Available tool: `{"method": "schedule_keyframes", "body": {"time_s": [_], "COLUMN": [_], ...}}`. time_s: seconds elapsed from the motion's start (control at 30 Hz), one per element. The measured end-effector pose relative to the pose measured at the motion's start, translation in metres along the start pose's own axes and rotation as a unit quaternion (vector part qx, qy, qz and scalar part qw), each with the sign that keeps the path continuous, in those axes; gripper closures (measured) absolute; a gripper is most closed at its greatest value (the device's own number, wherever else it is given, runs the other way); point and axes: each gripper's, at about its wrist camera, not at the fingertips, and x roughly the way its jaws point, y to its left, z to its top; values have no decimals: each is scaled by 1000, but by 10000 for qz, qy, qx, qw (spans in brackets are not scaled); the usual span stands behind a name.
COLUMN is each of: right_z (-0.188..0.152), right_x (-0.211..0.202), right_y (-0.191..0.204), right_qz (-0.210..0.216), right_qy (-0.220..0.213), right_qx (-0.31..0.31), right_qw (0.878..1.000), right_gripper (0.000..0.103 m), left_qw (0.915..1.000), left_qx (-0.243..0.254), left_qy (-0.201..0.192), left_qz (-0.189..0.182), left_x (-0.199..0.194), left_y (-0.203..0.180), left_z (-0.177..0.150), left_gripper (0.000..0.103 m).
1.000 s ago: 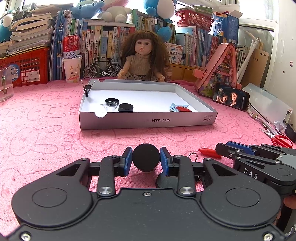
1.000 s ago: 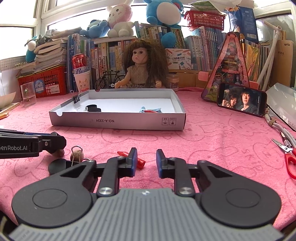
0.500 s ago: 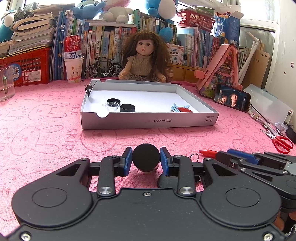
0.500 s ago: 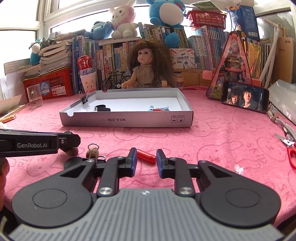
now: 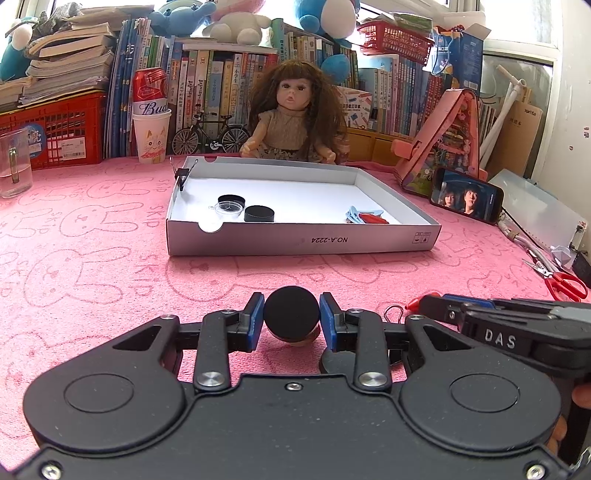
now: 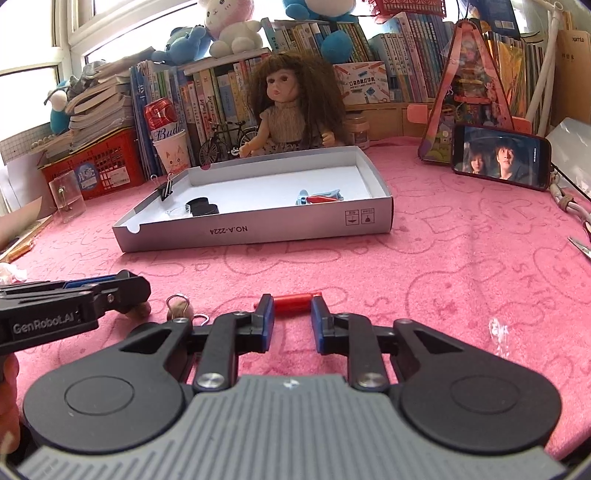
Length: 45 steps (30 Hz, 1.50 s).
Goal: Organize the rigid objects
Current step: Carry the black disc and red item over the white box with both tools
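White "NO.A-2224" tray (image 5: pixel 295 242); left gripper (image 5: pixel 291 317) jaws clamping black-capped stopper (image 5: pixel 291 311), right gripper (image 6: pixel 292 316) jaws parted, perhaps touching red tube (image 6: pixel 293 302).

pink bunny-print tablecloth (image 5: pixel 92 258), crowded bookshelf (image 5: pixel 221 85), bright windows (image 6: pixel 33 33) behind

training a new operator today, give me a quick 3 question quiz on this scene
1. True or false: the left gripper is shut on a black round lid.
2. What lies between the right gripper's open fingers? A) scissors B) red pen-like stick C) binder clip
3. Fill in: the blue clip lies inside the white ____.

Key: 1 true; 2 B; 3 box.
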Motion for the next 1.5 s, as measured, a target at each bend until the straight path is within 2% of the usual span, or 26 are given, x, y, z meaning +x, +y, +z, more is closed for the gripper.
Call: {"method": "schedule_keyframes", "body": {"time_s": [0.03,0.1,0.13,0.17,0.33,0.6,0.9,0.93,0.97,1.0,1.23,1.5], "right_z": [1,2,2,2,-1,-9,-14,-14,-15,-15,-10,15], "right_x": [1,3,2,2,1,0,-3,-3,-4,-4,-5,-2], "right_y": [0,1,1,1,11,26,23,23,23,23,22,12], "right_qz": [-15,-23,-33,-15,-140,-339,-396,-394,-377,-371,-318,-329], "right_qy": [-1,-42,-60,-65,-167,-248,-280,-287,-294,-297,-366,-544], "right_qx": [-28,-120,-142,-161,-459,-767,-840,-838,-830,-822,-808,-614], "right_qw": [10000,9999,9999,9998,9987,9962,9953,9953,9954,9955,9955,9961], "right_gripper": [72,71,57,48,38,38,37,38,48,52,53,53], "left_qw": [10000,10000,10000,10000,10000,10000,10000,10000,10000,10000,9999,9995], "left_qx": [-4,-11,-16,-20,-42,-56,-70,-68,-69,-73,-93,-127], "left_qy": [-1,-1,-2,-2,15,13,8,6,5,0,-65,-269], "left_qz": [4,12,14,19,45,52,52,50,50,53,95,116], "left_x": [0,0,0,0,2,3,3,3,3,3,2,8], "left_y": [0,0,1,1,2,2,3,3,3,4,5,5], "left_z": [0,0,0,-1,-1,-1,-1,-1,-1,0,5,25], "left_gripper": [73,73,73,73,73,73,73,73,73,73,73,73]}}
